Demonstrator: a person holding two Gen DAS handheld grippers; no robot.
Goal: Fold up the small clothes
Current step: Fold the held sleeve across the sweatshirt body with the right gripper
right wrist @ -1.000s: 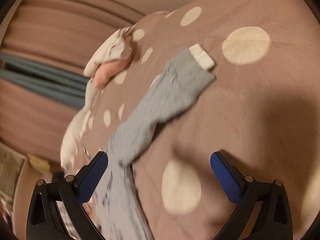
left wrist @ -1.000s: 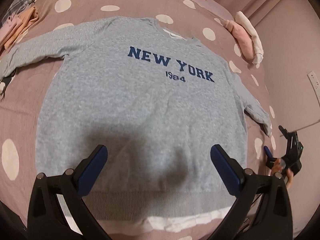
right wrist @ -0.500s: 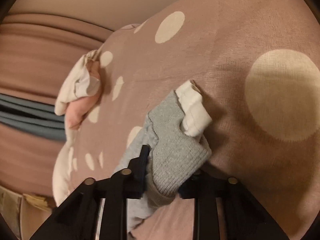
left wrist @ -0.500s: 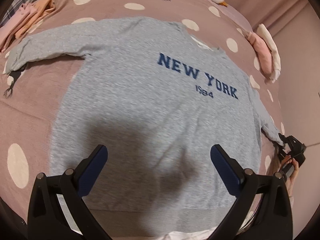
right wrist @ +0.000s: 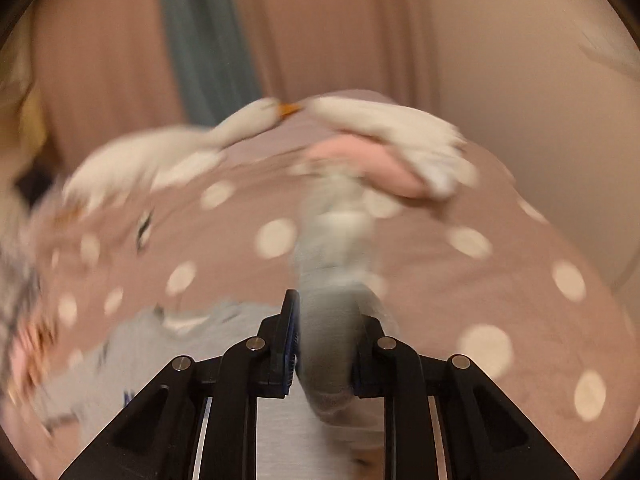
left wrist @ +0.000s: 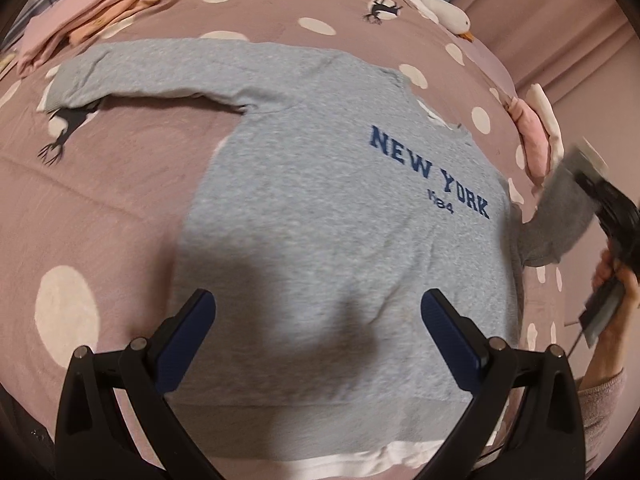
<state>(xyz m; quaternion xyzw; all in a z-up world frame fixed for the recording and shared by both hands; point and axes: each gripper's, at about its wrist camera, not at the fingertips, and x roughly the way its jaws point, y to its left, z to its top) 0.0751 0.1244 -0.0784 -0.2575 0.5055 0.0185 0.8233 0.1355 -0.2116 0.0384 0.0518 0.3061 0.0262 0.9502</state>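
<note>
A grey "NEW YORK 1984" sweatshirt (left wrist: 328,208) lies face up on the pink dotted bedspread (left wrist: 100,208), one sleeve (left wrist: 152,76) stretched out to the far left. My left gripper (left wrist: 318,320) hovers open above its lower part, nothing between the fingers. At the right edge the other sleeve (left wrist: 560,216) is lifted off the bed, held by my right gripper (left wrist: 600,196) in a person's hand. In the right wrist view my right gripper (right wrist: 326,344) is shut on that sleeve's grey cuff (right wrist: 332,280), with the picture blurred by motion.
Folded pink and orange clothes (left wrist: 80,12) lie at the far left. A white goose toy (left wrist: 436,4) and a pink and white bundle (left wrist: 536,128) lie at the far right edge of the bed. Curtains (right wrist: 208,40) hang behind.
My right gripper shut on the right sleeve's cuff, then lifted it off the bed and rolled. My left gripper drifted left over the sweatshirt and stayed open.
</note>
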